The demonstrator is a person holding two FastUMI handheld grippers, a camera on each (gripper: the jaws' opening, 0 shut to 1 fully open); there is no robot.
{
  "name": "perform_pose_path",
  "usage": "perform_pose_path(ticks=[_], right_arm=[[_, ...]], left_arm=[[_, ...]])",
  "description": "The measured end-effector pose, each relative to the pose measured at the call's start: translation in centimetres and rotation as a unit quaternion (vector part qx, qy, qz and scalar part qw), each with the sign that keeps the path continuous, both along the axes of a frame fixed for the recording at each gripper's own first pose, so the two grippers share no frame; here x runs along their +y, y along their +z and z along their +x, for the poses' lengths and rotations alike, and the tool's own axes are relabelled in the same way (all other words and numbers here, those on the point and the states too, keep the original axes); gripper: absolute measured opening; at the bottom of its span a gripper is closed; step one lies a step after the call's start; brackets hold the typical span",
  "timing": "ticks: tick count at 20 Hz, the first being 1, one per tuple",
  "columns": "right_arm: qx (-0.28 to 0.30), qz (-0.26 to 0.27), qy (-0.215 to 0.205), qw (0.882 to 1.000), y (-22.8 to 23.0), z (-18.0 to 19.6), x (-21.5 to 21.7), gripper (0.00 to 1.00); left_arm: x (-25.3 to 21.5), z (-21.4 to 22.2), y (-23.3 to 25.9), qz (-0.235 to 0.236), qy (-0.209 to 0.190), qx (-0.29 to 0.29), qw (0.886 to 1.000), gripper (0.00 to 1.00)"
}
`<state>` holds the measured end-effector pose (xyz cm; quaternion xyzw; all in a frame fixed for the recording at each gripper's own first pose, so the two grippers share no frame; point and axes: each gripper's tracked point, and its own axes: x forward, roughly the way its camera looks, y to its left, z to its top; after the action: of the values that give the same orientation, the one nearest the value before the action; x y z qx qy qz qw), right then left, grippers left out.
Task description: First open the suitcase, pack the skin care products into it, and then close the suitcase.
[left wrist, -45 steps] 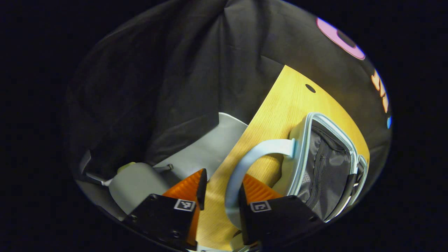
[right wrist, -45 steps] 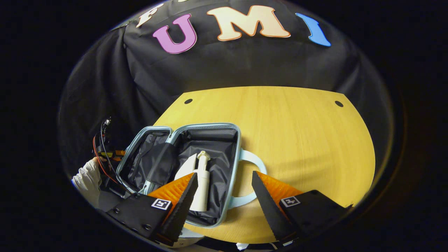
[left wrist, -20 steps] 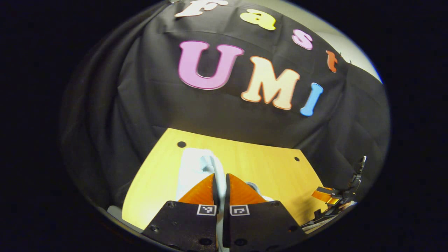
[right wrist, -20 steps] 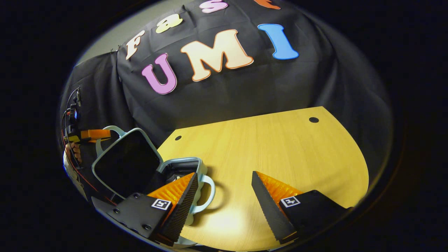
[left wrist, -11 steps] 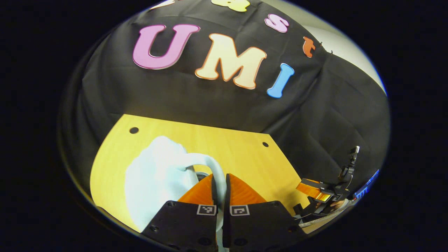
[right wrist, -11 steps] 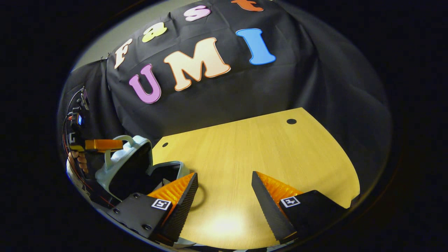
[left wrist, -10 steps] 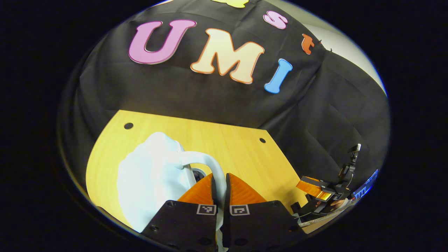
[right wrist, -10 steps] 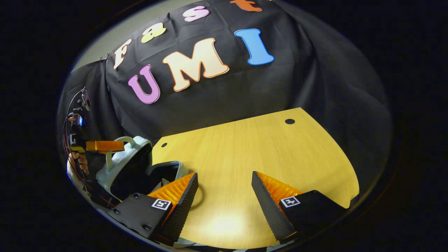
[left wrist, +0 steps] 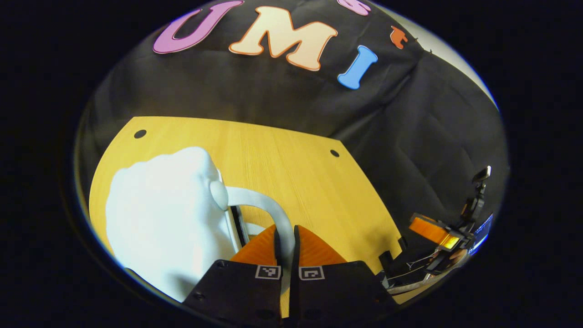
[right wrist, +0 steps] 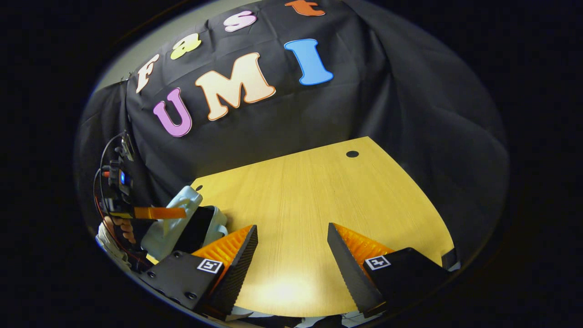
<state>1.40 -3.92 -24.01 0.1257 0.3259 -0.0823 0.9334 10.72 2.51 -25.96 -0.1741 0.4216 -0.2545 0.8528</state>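
Most of the task looks done: left claw (left wrist: 286,237) clamps the handle (left wrist: 266,207), lowering the suitcase lid (left wrist: 164,214); right claw (right wrist: 291,255) idles, released.

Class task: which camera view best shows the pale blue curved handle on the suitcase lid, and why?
The left gripper view: the pale blue curved handle arcs from the pale hard-shell suitcase lid into the shut left gripper. In the right gripper view, the suitcase sits far off; its handle is hard to make out.

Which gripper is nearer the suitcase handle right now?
Left. The left gripper is shut on the suitcase handle, holding the lid nearly closed. The right gripper hangs open over bare table, off to the suitcase's side.
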Motion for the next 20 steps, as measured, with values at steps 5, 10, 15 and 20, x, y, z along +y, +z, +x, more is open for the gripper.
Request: perform_pose_path(ticks=[5, 10, 15, 20], right_arm=[[0.001, -0.004, -0.015, 1.000, 0.3, -1.1, -1.4, 0.97], [-0.002, 0.001, -0.018, 1.000, 0.7, -1.6, -1.7, 0.97], [-0.012, 0.002, -0.023, 1.000, 1.4, -1.8, -2.3, 0.97], [-0.036, 0.004, -0.017, 0.999, 2.7, -0.8, -1.9, 0.97]], left_arm=[[-2.0, -0.8, -4.0, 0.041, -0.019, 0.021, 0.999, 0.00], [-3.3, -1.2, -8.0, 0.092, -0.021, 0.030, 0.995, 0.01], [-2.7, -0.7, -8.5, 0.167, -0.005, 0.000, 0.986, 0.08], [0.4, 2.7, 0.0, 0.183, 0.099, -0.160, 0.965, 0.63]])
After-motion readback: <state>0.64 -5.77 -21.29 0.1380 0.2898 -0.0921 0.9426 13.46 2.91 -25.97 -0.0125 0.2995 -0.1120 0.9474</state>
